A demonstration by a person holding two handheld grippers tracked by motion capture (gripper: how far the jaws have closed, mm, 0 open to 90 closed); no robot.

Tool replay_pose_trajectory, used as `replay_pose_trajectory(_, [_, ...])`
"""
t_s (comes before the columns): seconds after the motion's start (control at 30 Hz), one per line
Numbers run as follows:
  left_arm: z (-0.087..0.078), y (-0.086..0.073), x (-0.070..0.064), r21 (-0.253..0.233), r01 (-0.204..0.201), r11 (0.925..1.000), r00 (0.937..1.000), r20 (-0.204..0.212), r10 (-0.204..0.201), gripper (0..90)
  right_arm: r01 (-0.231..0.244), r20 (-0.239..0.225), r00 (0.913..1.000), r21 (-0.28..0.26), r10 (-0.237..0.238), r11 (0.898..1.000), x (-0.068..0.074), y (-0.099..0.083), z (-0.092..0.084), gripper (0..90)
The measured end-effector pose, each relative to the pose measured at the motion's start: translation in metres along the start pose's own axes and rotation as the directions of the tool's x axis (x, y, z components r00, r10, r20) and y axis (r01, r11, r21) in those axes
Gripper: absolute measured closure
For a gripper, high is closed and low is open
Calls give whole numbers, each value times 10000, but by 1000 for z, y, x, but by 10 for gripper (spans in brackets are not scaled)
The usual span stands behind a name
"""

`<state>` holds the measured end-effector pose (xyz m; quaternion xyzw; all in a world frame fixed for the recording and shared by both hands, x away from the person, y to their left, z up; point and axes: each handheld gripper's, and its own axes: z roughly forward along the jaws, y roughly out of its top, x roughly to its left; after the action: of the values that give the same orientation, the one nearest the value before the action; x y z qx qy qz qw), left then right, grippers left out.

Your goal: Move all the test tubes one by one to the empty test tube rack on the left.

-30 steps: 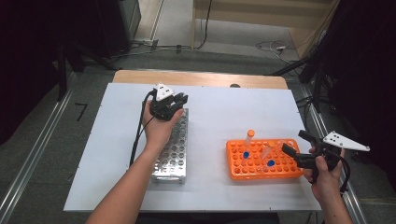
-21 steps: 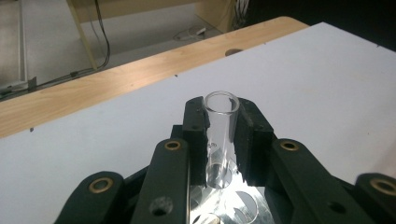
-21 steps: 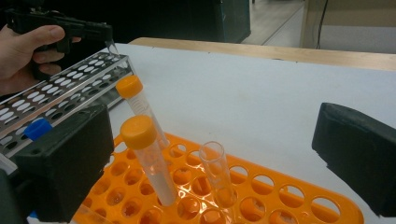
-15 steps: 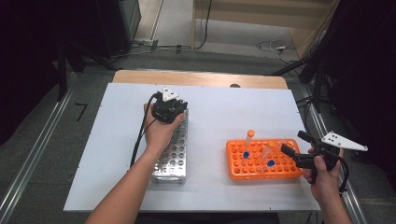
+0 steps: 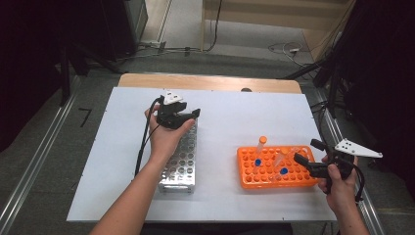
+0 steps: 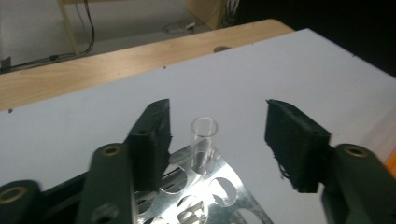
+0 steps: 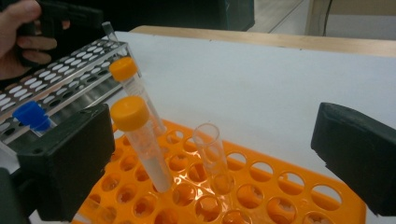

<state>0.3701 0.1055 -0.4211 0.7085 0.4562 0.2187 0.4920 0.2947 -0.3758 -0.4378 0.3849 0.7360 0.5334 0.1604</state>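
Left gripper (image 6: 215,140) jaws have just spread wide, bare upright glass tube (image 6: 204,144) standing between them in the metal rack (image 5: 180,159), next tubes at 4 o'clock by the open right gripper (image 5: 306,152).

A white table (image 5: 235,112) sits on a grey floor (image 5: 54,142). A pale wooden strip (image 5: 210,82) runs along the table's far edge, with a small dark spot (image 5: 246,89) where the strip meets the white surface. Left of the table, a metal rail (image 5: 34,161) lies on the floor, with a short black mark (image 5: 84,116) between rail and table. Beyond the table, thin cables (image 5: 161,47) trail across the floor beside a dark cabinet (image 5: 117,24). Light wooden furniture (image 5: 274,12) stands at the back (its upper part is cut off).
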Motion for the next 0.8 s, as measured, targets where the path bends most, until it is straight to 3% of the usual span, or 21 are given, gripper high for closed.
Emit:
replay_pose_trajectory(0.07, [-7,0,-2,-206,17,9998,9996,273,-11,236,-8,13,10000,140,8,9999,-1,-3,3,17])
replay_pose_trajectory(0.1, [-10,-1,-4,-322,52,9995,9992,396,-39,236,-8,13,10000,140,8,9999,-1,-3,3,17])
replay_pose_trajectory(0.23, [-26,-5,-8,-654,-41,9978,9963,851,96,67,-185,-86,9998,322,188,9993,-4,-8,8,39])
replay_pose_trajectory(0.37, [-45,-11,-10,-979,1,9952,9941,1080,105,1,-205,-121,9997,595,212,9980,-4,-11,13,47])
replay_pose_trajectory(0.43, [-54,-15,-11,-1144,30,9934,9932,1160,104,0,-226,-126,9996,660,235,9976,-4,-12,15,55])
replay_pose_trajectory(0.5, [-62,-19,-12,-1242,56,9922,9927,1200,94,0,-246,-210,9994,760,262,9968,-4,-15,18,139])
replay_pose_trajectory(0.73, [-86,-34,-16,-1336,-13,9910,9917,1274,184,0,-380,-168,9990,1196,403,9921,-1,-19,26,269])
replay_pose_trajectory(0.8, [-91,-36,-17,-1328,-199,9909,9916,1238,365,0,-353,-361,9985,1427,408,9891,-3,-21,29,379])
